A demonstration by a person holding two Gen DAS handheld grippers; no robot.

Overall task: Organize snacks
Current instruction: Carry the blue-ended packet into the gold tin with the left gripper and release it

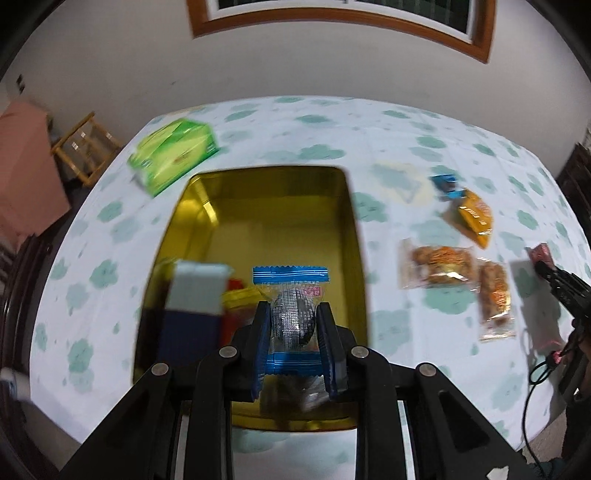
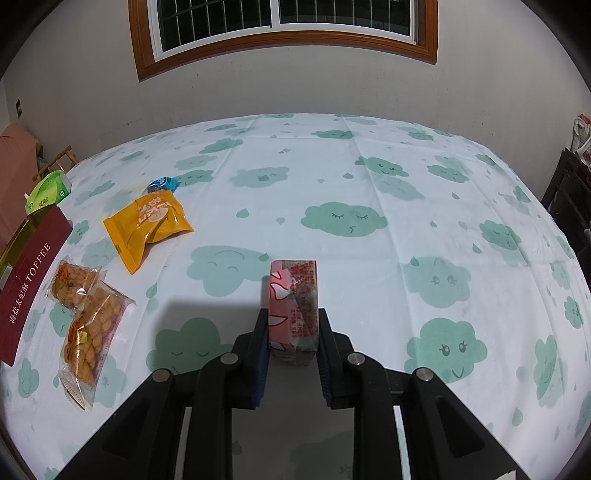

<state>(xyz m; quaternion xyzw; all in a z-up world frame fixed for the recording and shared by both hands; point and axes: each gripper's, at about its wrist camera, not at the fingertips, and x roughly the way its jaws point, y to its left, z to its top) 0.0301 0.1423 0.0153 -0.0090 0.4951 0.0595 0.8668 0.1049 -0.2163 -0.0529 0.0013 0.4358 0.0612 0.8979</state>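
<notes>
The counter (image 2: 332,166) carries a white cloth printed with green clouds and stands against a pale wall below a wood-framed window (image 2: 280,26). The left gripper (image 1: 293,314) hangs over the gold tin (image 1: 347,229), jaws closed on a blue-edged clear packet (image 1: 291,291). Right of the tin, the right gripper (image 2: 291,325) has its jaws clamped on a pink wrapped snack (image 2: 293,302). A yellow packet (image 2: 147,225) and twisted-pastry packets (image 2: 85,317) lie beside the tin.

Wood-framed window (image 2: 284,26), pale wall (image 2: 332,85)
</notes>
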